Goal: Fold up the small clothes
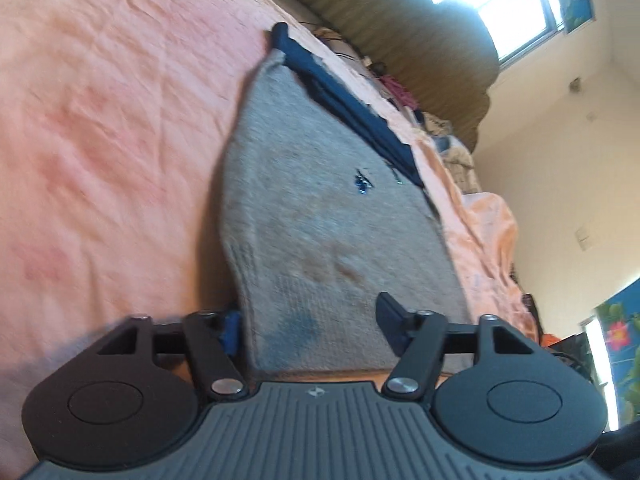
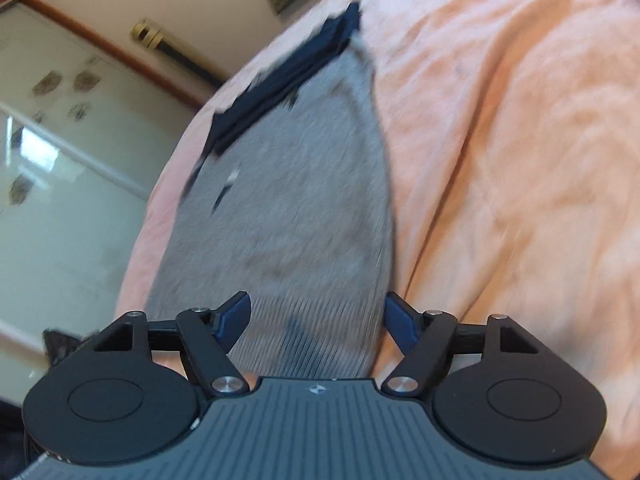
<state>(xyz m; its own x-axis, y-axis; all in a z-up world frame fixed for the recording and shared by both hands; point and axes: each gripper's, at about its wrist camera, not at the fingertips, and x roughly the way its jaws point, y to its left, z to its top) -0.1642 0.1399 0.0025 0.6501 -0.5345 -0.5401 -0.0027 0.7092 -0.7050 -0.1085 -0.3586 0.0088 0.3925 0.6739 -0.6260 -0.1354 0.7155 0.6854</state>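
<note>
A small grey knit sweater [image 1: 320, 208] with a navy collar band [image 1: 360, 108] and a small navy emblem [image 1: 362, 182] lies flat on a peach bedspread [image 1: 112, 140]. My left gripper [image 1: 312, 320] is open, its jaws straddling the sweater's near ribbed hem, one finger at each side. The sweater also shows in the right wrist view [image 2: 296, 208], blurred by motion, with the navy band [image 2: 288, 76] at its far end. My right gripper [image 2: 318, 320] is open, its blue-padded fingers [image 2: 234, 316] on either side of the near hem.
A padded olive headboard [image 1: 408, 40] and a bright window [image 1: 504, 4] stand beyond the bed. Loose clothes [image 1: 448, 140] lie along the bed's far edge. In the right wrist view a glass-panelled wardrobe door [image 2: 64, 152] stands left of the bedspread [image 2: 520, 160].
</note>
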